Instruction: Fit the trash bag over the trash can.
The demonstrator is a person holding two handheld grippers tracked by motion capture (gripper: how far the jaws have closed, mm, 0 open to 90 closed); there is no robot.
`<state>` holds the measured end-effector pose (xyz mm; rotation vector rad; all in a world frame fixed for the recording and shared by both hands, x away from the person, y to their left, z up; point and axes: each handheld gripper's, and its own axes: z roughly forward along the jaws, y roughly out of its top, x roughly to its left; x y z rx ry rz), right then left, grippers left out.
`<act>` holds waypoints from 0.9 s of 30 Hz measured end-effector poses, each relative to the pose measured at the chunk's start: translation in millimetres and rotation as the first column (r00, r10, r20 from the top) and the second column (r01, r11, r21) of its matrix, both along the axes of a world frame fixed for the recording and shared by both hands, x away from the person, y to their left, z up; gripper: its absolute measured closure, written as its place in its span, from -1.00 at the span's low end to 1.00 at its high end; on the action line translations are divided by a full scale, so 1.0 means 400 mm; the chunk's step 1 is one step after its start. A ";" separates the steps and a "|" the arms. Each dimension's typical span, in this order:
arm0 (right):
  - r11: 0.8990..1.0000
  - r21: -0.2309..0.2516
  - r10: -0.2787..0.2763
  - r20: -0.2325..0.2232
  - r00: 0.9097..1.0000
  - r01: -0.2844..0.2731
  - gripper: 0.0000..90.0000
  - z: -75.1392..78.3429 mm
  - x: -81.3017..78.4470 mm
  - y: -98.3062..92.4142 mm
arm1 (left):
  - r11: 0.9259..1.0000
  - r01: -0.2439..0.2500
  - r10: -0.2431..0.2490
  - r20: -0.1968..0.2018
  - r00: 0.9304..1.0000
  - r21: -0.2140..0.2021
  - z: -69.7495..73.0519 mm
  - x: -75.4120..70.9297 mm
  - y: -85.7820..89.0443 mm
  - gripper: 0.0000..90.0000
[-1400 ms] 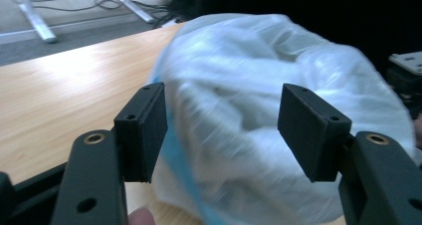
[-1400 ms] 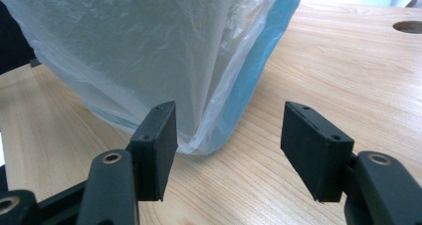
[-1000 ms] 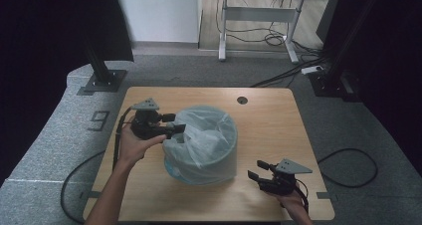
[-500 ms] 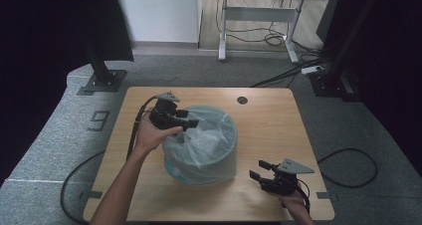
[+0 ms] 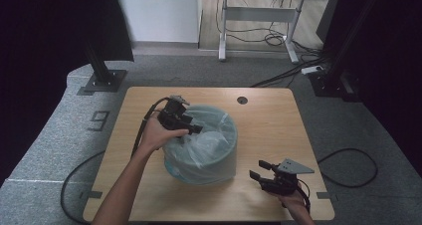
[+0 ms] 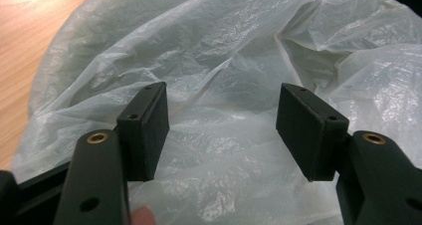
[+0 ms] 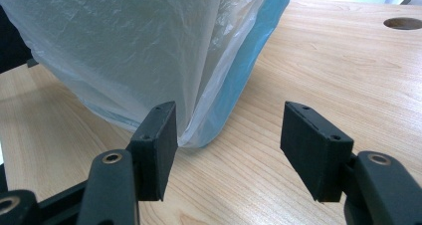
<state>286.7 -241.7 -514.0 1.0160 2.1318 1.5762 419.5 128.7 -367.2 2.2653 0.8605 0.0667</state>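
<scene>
A round blue bin (image 5: 201,158) stands mid-table, lined with a crinkled clear plastic bag (image 5: 206,135) that drapes over its rim and down its sides. My left gripper (image 5: 195,129) hangs over the bin's left rim, open, its pads (image 6: 144,130) wide apart just above the bag (image 6: 224,85) with nothing between them. My right gripper (image 5: 258,170) rests low near the table's front right, open and pointing at the bin. In the right gripper view the bag (image 7: 134,51) and blue bin wall (image 7: 244,65) stand just beyond the open jaws (image 7: 226,135).
The wooden table (image 5: 268,120) has a round cable hole (image 5: 242,100) at the back. Black cables trail off both front corners. Bare wood lies right of the bin. Black stands (image 5: 104,78) and a desk frame stand on the grey floor behind.
My left gripper has moved right from beside the bin's left edge to over its rim and the bag. The right gripper has stayed where it was.
</scene>
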 end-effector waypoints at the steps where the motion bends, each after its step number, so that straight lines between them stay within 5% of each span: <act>1: 1.000 0.000 0.001 0.000 1.000 -0.001 -0.14 0.000 0.000 0.000 | 1.000 -0.004 0.004 0.001 1.000 0.004 -0.001 0.001 -0.001 -0.17; 6: 1.000 0.002 -0.003 0.001 1.000 0.003 -0.14 0.002 -0.002 -0.004 | 1.000 -0.015 0.015 0.024 1.000 0.009 0.010 -0.002 -0.006 -0.16; 14: 1.000 0.029 -0.004 -0.002 1.000 0.004 -0.14 0.010 -0.007 -0.010 | 0.991 0.068 -0.059 0.081 0.995 -0.113 0.074 -0.063 -0.017 -0.16; 20: 1.000 0.029 0.001 -0.002 1.000 -0.001 -0.14 0.012 -0.008 -0.006 | 0.986 0.146 -0.140 0.075 0.987 -0.084 0.072 -0.100 -0.063 -0.16; 27: 1.000 0.025 -0.001 -0.003 1.000 0.001 -0.14 0.011 -0.010 -0.005 | 0.982 0.184 -0.183 0.044 0.982 -0.030 0.050 -0.102 -0.119 -0.16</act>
